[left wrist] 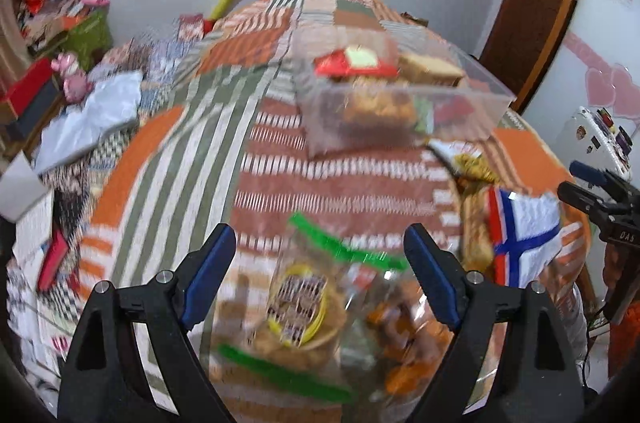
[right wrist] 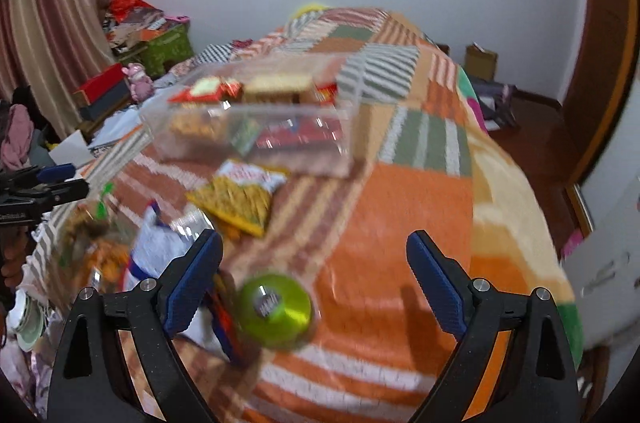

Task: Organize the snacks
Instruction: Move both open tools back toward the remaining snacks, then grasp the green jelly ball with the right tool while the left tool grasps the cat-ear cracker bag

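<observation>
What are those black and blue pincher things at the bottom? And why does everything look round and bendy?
Those are claws that a person holds, one in each hand. Each has a small camera with a wide lens, which bends the picture. One picture looks past the left claw, the other past the right claw. Both are open and hold nothing. Below is a striped blanket. On it sit a clear plastic box with snacks inside, a yellow snack packet, a clear bag of snacks with green stripes and a green round tub.
</observation>
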`<control>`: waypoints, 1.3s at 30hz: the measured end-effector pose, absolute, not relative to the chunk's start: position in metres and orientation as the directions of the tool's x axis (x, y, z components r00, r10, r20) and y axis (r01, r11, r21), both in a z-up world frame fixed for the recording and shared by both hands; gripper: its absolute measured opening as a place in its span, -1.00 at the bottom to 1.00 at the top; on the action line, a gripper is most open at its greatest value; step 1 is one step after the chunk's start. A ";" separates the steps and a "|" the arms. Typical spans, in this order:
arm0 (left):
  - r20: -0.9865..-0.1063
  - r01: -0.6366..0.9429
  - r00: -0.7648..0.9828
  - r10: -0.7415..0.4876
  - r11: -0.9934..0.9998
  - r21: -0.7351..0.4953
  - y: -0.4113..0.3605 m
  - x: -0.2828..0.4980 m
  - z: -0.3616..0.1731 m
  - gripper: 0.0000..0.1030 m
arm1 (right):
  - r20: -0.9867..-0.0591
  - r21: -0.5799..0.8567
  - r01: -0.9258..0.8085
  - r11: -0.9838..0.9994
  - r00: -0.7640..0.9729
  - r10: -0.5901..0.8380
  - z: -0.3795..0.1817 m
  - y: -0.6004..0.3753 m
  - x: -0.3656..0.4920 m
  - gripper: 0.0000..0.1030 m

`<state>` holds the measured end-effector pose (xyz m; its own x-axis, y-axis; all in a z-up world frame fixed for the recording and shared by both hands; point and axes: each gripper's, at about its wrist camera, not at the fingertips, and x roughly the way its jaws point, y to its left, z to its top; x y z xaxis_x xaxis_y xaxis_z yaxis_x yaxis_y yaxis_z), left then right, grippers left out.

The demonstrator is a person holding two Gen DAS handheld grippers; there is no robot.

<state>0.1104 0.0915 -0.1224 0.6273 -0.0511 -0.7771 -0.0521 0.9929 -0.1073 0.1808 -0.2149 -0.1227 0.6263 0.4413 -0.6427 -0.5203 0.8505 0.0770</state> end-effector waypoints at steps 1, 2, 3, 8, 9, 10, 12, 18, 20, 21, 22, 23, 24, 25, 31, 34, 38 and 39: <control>-0.783 -0.058 0.620 -0.052 0.992 -0.111 0.094 0.109 -0.127 0.68 | -0.648 0.081 -0.514 0.854 0.624 0.437 -0.127 -0.216 0.179 0.79; -0.787 -0.061 0.615 -0.055 0.991 -0.117 0.095 0.106 -0.131 0.69 | -0.652 0.085 -0.511 0.856 0.621 0.435 -0.131 -0.218 0.177 0.79; -0.787 -0.060 0.614 -0.064 0.990 -0.127 0.096 0.103 -0.134 0.69 | -0.658 0.089 -0.506 0.858 0.617 0.432 -0.135 -0.218 0.175 0.79; -0.779 -0.049 0.623 -0.075 0.990 -0.134 0.099 0.091 -0.141 0.69 | -0.668 0.100 -0.497 0.862 0.609 0.429 -0.145 -0.218 0.168 0.78; -0.778 -0.048 0.624 -0.077 0.990 -0.136 0.100 0.090 -0.141 0.69 | -0.669 0.107 -0.494 0.863 0.606 0.430 -0.146 -0.218 0.168 0.74; -0.775 -0.043 0.626 -0.083 0.989 -0.141 0.100 0.089 -0.141 0.69 | -0.671 0.119 -0.494 0.861 0.600 0.436 -0.147 -0.218 0.168 0.70; -0.774 -0.036 0.627 -0.091 0.989 -0.145 0.101 0.087 -0.142 0.69 | -0.671 0.148 -0.497 0.855 0.585 0.456 -0.150 -0.218 0.168 0.52; -0.781 -0.006 0.615 -0.111 0.989 -0.146 0.101 0.085 -0.147 0.81 | -0.666 0.208 -0.504 0.839 0.555 0.498 -0.154 -0.216 0.167 0.11; -0.782 -0.004 0.612 -0.112 0.989 -0.145 0.101 0.086 -0.150 0.84 | -0.664 0.206 -0.519 0.830 0.549 0.508 -0.154 -0.213 0.165 -0.07; -0.783 -0.002 0.612 -0.111 0.990 -0.142 0.101 0.087 -0.151 0.84 | -0.665 0.210 -0.527 0.824 0.541 0.515 -0.155 -0.211 0.165 -0.14; -0.784 -0.001 0.611 -0.110 0.990 -0.140 0.101 0.088 -0.152 0.84 | -0.666 0.206 -0.529 0.823 0.541 0.514 -0.155 -0.209 0.164 -0.14; -0.785 -0.004 0.610 -0.111 0.990 -0.143 0.102 0.089 -0.153 0.84 | -0.663 0.196 -0.531 0.824 0.548 0.510 -0.155 -0.208 0.162 -0.14; -0.786 -0.010 0.608 -0.110 0.989 -0.146 0.103 0.090 -0.154 0.84 | -0.661 0.189 -0.534 0.824 0.552 0.509 -0.154 -0.208 0.161 -0.15; -0.792 -0.023 0.600 -0.108 0.988 -0.153 0.106 0.093 -0.156 0.84 | -0.660 0.188 -0.535 0.824 0.552 0.509 -0.154 -0.207 0.162 -0.15; -0.821 -0.109 0.565 -0.079 0.979 -0.170 0.122 0.103 -0.171 0.37 | -0.654 0.222 -0.530 0.819 0.542 0.528 -0.154 -0.211 0.165 -0.15; -0.813 -0.097 0.575 -0.091 0.979 -0.178 0.121 0.100 -0.169 0.16 | -0.652 0.220 -0.530 0.819 0.545 0.527 -0.153 -0.211 0.165 -0.15; -0.808 -0.090 0.583 -0.085 0.982 -0.168 0.117 0.095 -0.164 0.05 | -0.645 0.221 -0.525 0.822 0.553 0.527 -0.151 -0.212 0.166 -0.15; -0.806 -0.090 0.585 -0.088 0.981 -0.172 0.117 0.095 -0.163 0.05 | -0.642 0.223 -0.524 0.822 0.555 0.528 -0.150 -0.213 0.166 -0.16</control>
<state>0.0952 0.1172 -0.1629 0.5849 -0.0877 -0.8063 -0.0901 0.9810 -0.1720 0.1659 -0.2127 -0.1497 0.5552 0.5282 -0.6425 -0.5243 0.8219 0.2227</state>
